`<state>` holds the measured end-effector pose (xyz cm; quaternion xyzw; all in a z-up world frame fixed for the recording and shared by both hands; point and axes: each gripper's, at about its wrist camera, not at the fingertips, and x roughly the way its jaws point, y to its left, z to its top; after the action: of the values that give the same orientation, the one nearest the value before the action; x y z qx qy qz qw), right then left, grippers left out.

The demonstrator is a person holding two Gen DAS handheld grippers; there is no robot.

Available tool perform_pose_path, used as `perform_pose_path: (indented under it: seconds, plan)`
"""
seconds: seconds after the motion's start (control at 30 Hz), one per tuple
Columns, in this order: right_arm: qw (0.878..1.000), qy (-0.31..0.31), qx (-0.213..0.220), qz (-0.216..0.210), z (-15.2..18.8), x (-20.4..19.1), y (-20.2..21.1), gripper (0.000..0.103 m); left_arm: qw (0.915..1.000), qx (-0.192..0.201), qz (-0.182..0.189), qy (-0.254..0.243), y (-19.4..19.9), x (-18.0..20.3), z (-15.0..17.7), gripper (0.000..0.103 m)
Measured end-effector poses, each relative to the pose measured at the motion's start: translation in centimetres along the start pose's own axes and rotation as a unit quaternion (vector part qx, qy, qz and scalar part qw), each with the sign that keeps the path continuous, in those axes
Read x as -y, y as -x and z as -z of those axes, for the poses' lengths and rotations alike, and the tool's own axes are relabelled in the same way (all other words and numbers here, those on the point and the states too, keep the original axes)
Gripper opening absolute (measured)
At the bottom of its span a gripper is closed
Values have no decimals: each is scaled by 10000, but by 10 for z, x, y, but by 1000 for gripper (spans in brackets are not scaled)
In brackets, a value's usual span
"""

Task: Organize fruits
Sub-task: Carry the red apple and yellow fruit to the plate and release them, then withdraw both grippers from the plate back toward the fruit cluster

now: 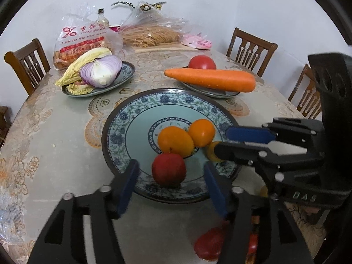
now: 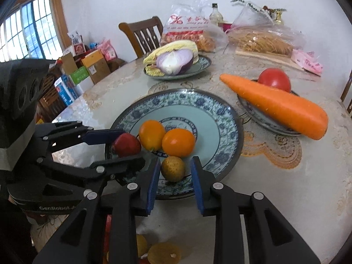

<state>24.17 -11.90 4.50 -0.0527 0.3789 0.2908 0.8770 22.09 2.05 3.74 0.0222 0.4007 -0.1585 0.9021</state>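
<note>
My left hand-held gripper hung open over the near rim of the large blue-and-white plate, its blue pads either side of a red apple without touching it. The apple lay on the plate against two oranges, which rested side by side at the plate's centre. My right hand-held gripper was open too, fingers flanking a small yellow-brown fruit on the plate's near edge, gaps visible on both sides.

Across the tabletop, a carrot lay over a smaller plate with a tomato behind it. Another dish held a halved red onion and napa cabbage. Bagged noodles and a bottle stood at the far edge. More fruit lay blurred below my grippers; I could not tell what kind.
</note>
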Motion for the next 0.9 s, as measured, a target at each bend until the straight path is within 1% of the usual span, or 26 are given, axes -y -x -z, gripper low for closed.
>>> perform_pose_path:
  seconds: [0.07,0.17,0.27,0.3,0.33,0.4,0.5,0.67,0.9]
  plan:
    - [10000,12,58,17,-1,0,3,33,10000,64,-46,-14,3,0,1,74]
    - [9999,67,88,2,-2,-1,7,36,9999,78,-98,12,6,-3,0,75]
    - [10000,13,96,8,-3,1,12,44,9996,78,-277,39,13,-3,-1,75]
    - [9999,-35,121,-76,-3,2,16,49,9995,91,-313,38,16,-1,0,75]
    - [9997,-65,149,-183,-3,2,20,51,9994,108,-323,39,20,0,1,75]
    - [9993,-59,216,-286,-2,1,29,52,9994,143,-321,25,27,4,3,75]
    - [9994,43,269,-205,2,-3,39,52,9989,165,-427,-43,38,13,9,75]
    - [9994,90,241,-242,19,-9,54,52,9986,147,-504,-90,51,26,23,75]
    - [9995,138,223,-186,50,-18,75,52,9992,210,-349,-35,69,37,50,75]
